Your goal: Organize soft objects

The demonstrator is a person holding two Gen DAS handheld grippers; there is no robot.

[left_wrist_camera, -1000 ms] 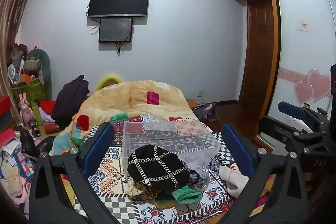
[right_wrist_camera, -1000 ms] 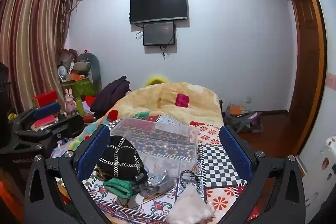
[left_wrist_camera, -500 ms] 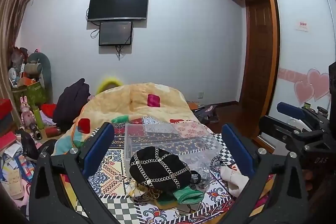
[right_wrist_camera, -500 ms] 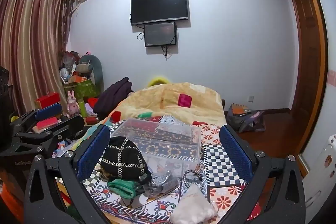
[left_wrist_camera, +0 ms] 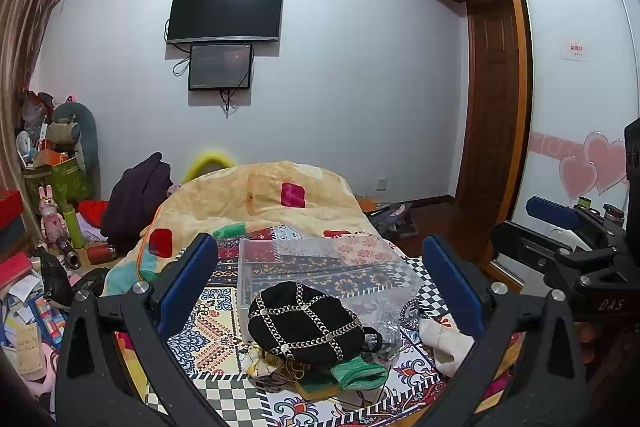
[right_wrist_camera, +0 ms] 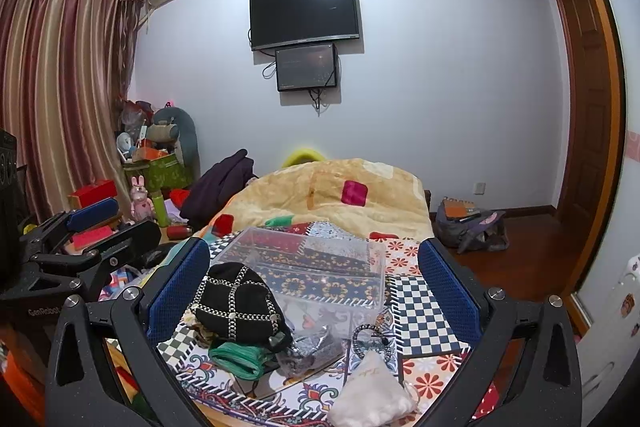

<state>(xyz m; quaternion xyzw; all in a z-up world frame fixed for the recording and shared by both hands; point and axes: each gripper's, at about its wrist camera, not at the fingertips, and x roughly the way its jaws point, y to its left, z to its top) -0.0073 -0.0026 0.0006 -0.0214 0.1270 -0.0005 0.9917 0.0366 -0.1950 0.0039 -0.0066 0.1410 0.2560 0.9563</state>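
While I hold my left gripper [left_wrist_camera: 320, 283] and right gripper [right_wrist_camera: 314, 281] wide and empty above the patterned bed cover [right_wrist_camera: 424, 311], the black studded soft hat [left_wrist_camera: 304, 321] lies before the clear plastic box [right_wrist_camera: 316, 267].

Black studded hat [left_wrist_camera: 306, 323] heaped atop green cloth [left_wrist_camera: 358, 371], white pouch [right_wrist_camera: 372, 393] nearby — perhaps fleece
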